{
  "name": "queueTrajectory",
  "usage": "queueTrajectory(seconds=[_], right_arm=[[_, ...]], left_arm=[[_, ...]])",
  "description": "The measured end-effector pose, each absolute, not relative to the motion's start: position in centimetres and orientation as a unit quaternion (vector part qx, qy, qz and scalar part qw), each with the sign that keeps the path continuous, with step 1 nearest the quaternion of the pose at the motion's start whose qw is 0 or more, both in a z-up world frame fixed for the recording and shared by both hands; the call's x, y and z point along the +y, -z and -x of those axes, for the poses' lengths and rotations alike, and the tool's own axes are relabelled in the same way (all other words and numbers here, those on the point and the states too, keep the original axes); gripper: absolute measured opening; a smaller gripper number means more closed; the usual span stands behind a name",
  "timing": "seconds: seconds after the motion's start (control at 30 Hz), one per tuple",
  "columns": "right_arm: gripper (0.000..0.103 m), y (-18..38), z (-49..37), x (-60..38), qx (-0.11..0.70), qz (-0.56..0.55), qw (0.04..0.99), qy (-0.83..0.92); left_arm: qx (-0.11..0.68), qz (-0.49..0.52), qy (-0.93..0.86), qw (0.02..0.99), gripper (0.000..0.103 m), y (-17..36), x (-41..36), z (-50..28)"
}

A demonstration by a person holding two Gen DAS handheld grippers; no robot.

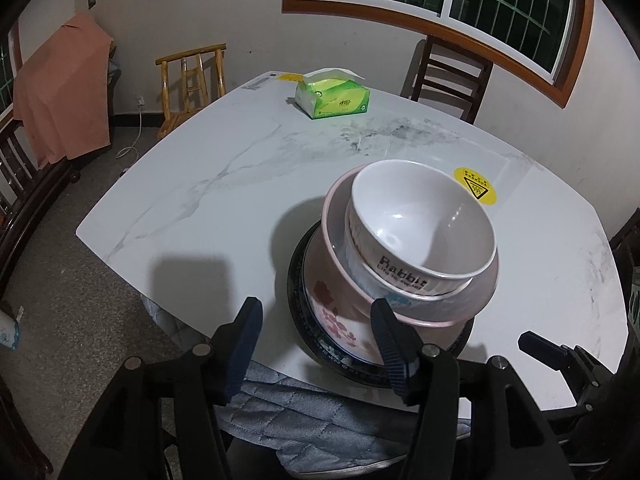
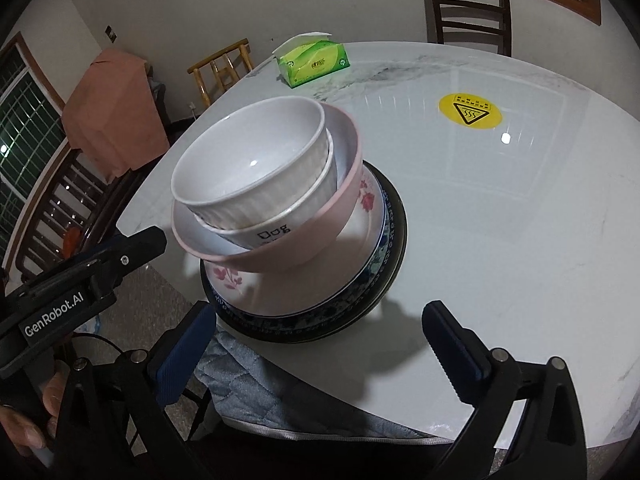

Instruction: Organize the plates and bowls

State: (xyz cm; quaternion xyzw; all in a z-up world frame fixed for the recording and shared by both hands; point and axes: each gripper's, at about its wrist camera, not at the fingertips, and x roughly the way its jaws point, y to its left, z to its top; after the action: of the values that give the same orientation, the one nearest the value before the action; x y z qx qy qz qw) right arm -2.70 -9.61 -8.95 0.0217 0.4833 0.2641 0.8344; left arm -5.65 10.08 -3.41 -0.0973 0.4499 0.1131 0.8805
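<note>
One stack of dishes stands near the table's front edge. Two nested white bowls (image 1: 416,216) (image 2: 248,160) sit in a pink bowl (image 1: 336,208) (image 2: 296,248), tilted on a floral plate (image 1: 332,320) (image 2: 240,276). Beneath are a blue-patterned plate and a dark plate (image 1: 296,280) (image 2: 396,216). My left gripper (image 1: 316,320) is open just in front of the stack's left side, its right finger (image 1: 384,328) overlapping the plates. My right gripper (image 2: 320,320) stands wide open before the stack's near rim, holding nothing. Each gripper shows in the other's view: the right gripper (image 1: 536,344) and the left gripper (image 2: 120,252).
The white marble table (image 1: 200,200) (image 2: 520,220) carries a green tissue pack (image 1: 332,98) (image 2: 312,60) at the back and a yellow warning sticker (image 1: 476,186) (image 2: 470,110). Chairs ring the table. Quilted grey fabric (image 1: 300,412) lies below the front edge. A hand (image 2: 24,420) grips the left tool.
</note>
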Motion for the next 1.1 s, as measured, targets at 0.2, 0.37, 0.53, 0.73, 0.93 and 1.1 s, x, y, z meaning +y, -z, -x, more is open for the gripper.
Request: queueTrajectory(seconds=[0.2,0.37,0.53,0.73,0.93,1.1], right_arm=[[0.102,9.32,2.86,-9.46,0.488,-0.022,0.831,-0.266],[0.102,9.57,2.82,-9.28,0.491,-0.023,0.829,-0.268],[0.102,9.74,2.7,-9.25,0.494,-0.023,0.827,-0.266],[0.102,9.84,2.63,-9.11,0.495,-0.022,0.826,-0.267],[0.102,9.92,2.68,-8.94,0.498,-0.022,0.824,-0.267],[0.102,9.92,2.65,-8.8,0.5,-0.024,0.823,-0.268]], left_arm=[[0.452,0.095,-0.115,0.879,0.058,3.56,10.05,5.67],[0.456,0.095,-0.118,0.877,0.058,3.77,10.11,5.5],[0.456,0.095,-0.121,0.877,0.058,3.82,10.19,5.41],[0.458,0.092,-0.121,0.876,0.058,4.0,10.13,5.26],[0.461,0.093,-0.121,0.874,0.058,4.18,10.22,5.2],[0.46,0.092,-0.122,0.875,0.058,4.17,10.25,5.23]])
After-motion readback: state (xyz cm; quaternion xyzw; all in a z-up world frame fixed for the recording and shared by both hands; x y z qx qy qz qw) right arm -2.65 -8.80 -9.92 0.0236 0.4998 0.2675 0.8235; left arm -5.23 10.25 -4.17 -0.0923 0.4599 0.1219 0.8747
